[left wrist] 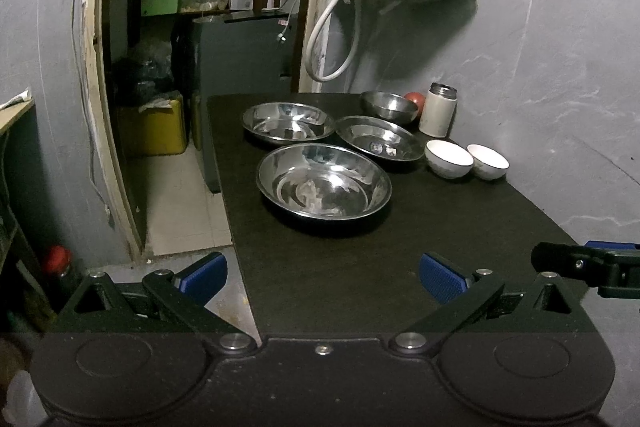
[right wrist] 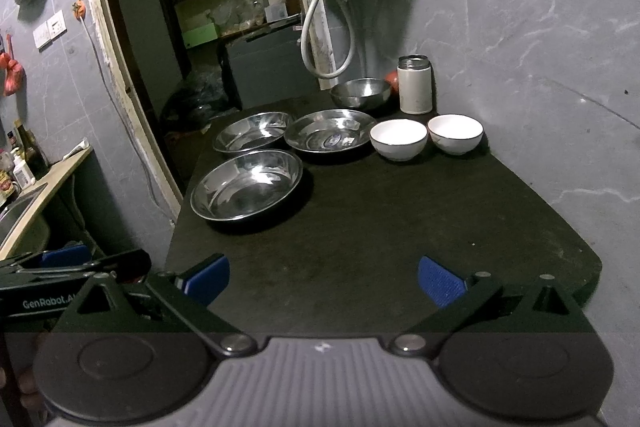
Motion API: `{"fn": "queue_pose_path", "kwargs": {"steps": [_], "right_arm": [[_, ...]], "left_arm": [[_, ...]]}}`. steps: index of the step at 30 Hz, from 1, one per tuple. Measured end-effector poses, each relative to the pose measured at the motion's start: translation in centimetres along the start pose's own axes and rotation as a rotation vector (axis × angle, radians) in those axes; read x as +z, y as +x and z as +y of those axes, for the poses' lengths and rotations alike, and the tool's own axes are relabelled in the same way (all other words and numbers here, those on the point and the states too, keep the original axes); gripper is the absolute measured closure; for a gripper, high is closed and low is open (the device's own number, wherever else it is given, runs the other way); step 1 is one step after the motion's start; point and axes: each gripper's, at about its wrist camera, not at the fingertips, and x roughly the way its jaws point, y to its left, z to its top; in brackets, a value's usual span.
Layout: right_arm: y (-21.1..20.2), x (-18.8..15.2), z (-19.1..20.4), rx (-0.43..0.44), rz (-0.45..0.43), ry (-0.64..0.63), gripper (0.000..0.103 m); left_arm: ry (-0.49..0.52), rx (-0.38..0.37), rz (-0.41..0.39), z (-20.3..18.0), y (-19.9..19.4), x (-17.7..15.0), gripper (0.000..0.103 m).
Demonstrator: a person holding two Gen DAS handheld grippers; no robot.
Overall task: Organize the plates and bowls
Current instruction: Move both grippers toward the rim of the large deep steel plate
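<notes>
Three shiny steel plates sat on the dark bench point(left wrist: 360, 287), all upright with rims up; being round, they showed no long axis. Taking the nearest steel plate point(left wrist: 324, 181) as landmark: it was wide, shallow and mirror-bright; a second steel plate point(left wrist: 289, 123) lay just behind it, and a third steel plate point(left wrist: 380, 143), with stickers on its floor, lay behind it toward the wall. Farther behind stood a deeper steel bowl point(left wrist: 390, 106), beside a white flask point(left wrist: 438, 111); a red round thing showed between them. Toward the wall from the landmark sat two white bowls, the nearer white bowl point(left wrist: 449, 159) just beside the farther white bowl point(left wrist: 488, 161), mouths up. The left gripper point(left wrist: 323, 275) hung short of the landmark, blue pads spread wide, holding nothing; the right gripper point(right wrist: 323, 281) likewise hung spread and empty, well apart from the landmark.
</notes>
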Motion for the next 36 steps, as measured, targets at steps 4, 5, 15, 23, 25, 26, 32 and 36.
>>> {"fn": "queue_pose_path", "kwargs": {"steps": [4, 5, 15, 23, 25, 26, 32, 36], "right_arm": [[1.0, 0.4, -0.2, 0.011, 0.014, -0.005, 0.0], [1.3, 0.5, -0.2, 0.014, 0.019, -0.006, 0.0], [6.3, 4.5, -0.4, 0.081, 0.059, -0.049, 0.0], [13.1, 9.6, 0.5, 0.171, 0.069, -0.082, 0.0], [14.9, 11.0, 1.1, 0.175, 0.079, -0.106, 0.0], [15.5, 11.4, 1.3, 0.174, 0.079, -0.116, 0.0], [20.5, 14.9, 3.0, 0.136, 0.085, -0.16, 0.0], [23.7, 16.2, 4.2, 0.073, 0.083, -0.201, 0.0]], "left_arm": [[-0.032, 0.021, 0.058, 0.6, 1.4, 0.5, 0.001], [-0.052, 0.032, 0.074, 0.9, 1.8, 0.6, 0.001], [-0.222, 0.194, 0.139, 5.0, 5.1, 5.1, 0.001], [-0.299, 0.254, 0.158, 8.7, 10.4, 12.2, 0.001], [-0.281, 0.246, 0.167, 9.2, 12.4, 14.0, 0.001], [-0.271, 0.24, 0.169, 9.5, 13.4, 14.8, 0.001], [-0.183, 0.172, 0.193, 11.3, 19.5, 18.4, 0.001], [-0.176, 0.127, 0.224, 12.8, 23.3, 19.7, 0.001]]}}
